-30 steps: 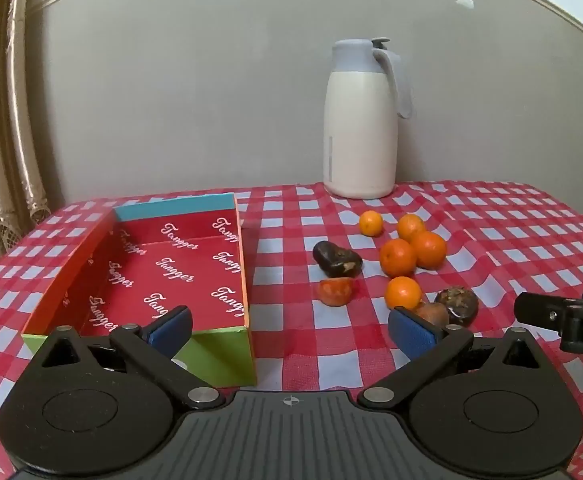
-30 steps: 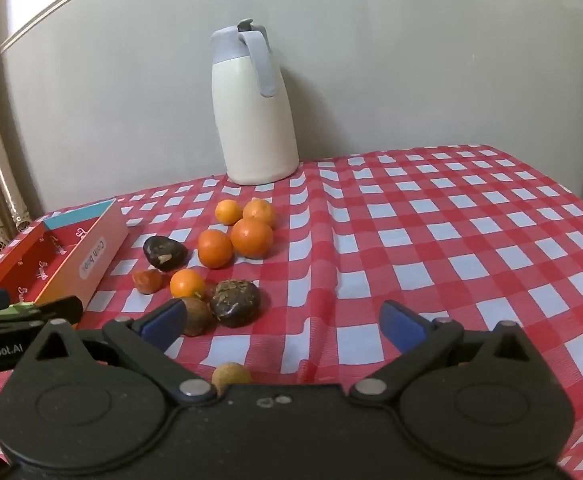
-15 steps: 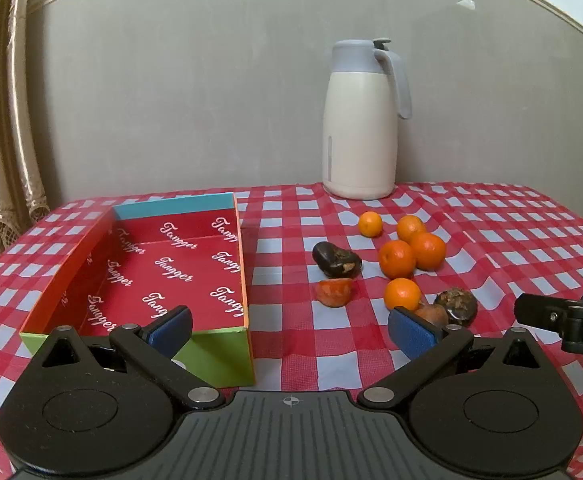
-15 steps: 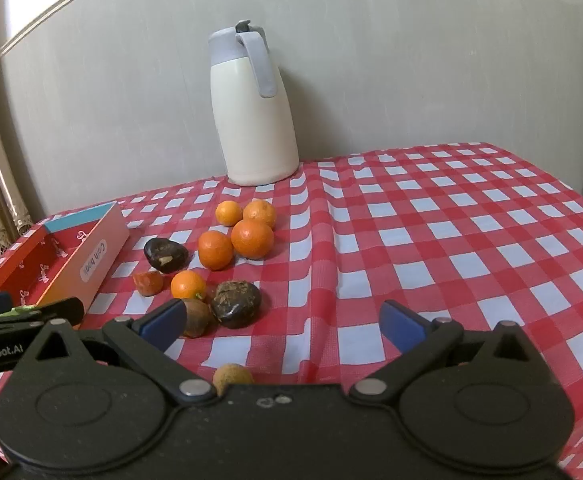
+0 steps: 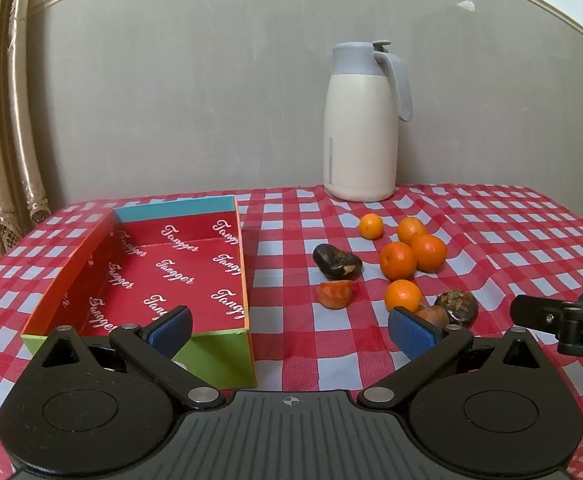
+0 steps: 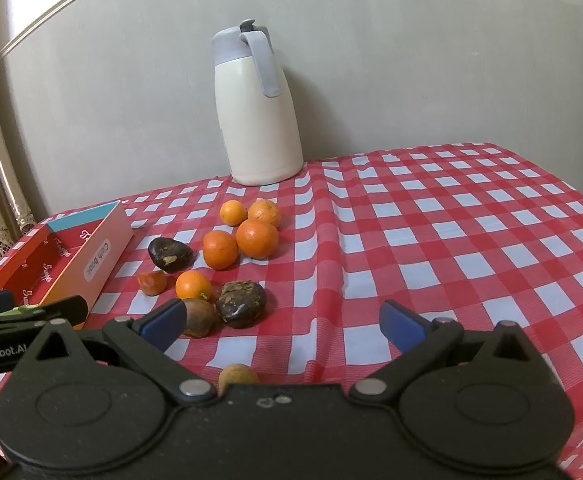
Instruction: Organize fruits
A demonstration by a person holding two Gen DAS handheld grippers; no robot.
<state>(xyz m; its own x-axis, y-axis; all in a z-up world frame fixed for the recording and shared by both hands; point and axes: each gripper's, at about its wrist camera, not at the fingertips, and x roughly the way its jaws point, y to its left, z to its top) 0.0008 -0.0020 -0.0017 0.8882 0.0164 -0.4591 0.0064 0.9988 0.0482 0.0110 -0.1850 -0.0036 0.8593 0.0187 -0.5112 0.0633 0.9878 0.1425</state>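
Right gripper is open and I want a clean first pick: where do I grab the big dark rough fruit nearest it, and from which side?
Take the dark rough fruit across its round middle, coming from above. A brown fruit touches its left side, so probably set the right gripper fingers front and back.

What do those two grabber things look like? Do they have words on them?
Both look alike. The left gripper and the right gripper each have a black plastic body with two round discs, silver pivot pins and two black fingers tipped with blue pads. The left one's body is ribbed with a small crosshair mark. White letters reading GenRobot.AI run along its side, seen from the right camera.
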